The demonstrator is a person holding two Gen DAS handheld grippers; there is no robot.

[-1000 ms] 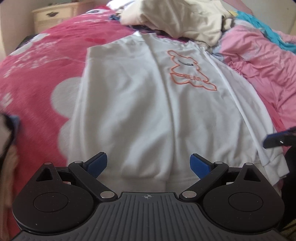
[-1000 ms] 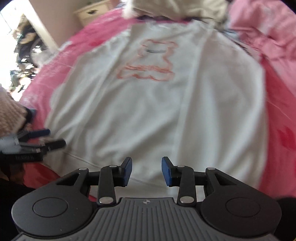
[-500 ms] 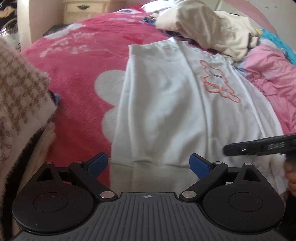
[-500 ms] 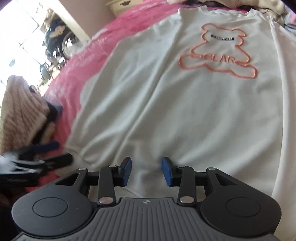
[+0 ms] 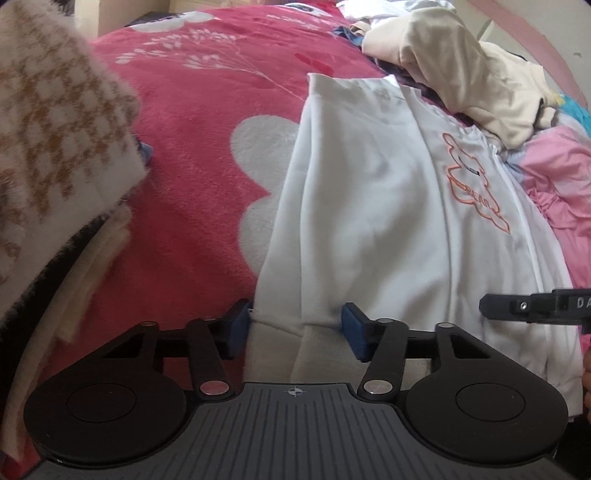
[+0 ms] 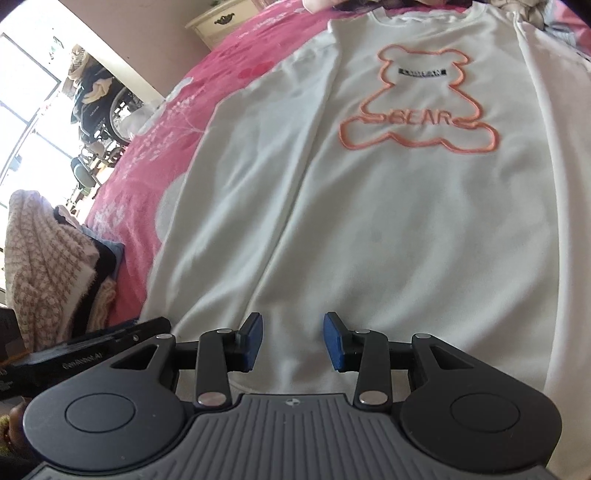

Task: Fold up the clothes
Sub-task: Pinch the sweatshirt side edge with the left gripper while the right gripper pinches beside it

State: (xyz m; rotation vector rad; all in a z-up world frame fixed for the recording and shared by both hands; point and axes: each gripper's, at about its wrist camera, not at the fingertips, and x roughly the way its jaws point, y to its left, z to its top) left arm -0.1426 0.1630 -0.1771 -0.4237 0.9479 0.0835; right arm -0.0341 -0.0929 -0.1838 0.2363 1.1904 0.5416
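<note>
On right view only, sweatshirt's [image 6: 388,221] "BEAR" lettering legible, dresser [image 6: 221,20]

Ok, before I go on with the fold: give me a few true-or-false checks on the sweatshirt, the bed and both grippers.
1. The white sweatshirt lies face up, bear print showing. True.
2. The left gripper is at the collar. False: it is at the bottom hem corner, jaws closing with hem fabric between them.
3. The blanket under it is plain blue. False: pink-red with white shapes.
4. The right gripper stands over the hem, fingers apart. True.
5. The cream garment lies folded on the print. False: it is bunched beyond the collar.
</note>
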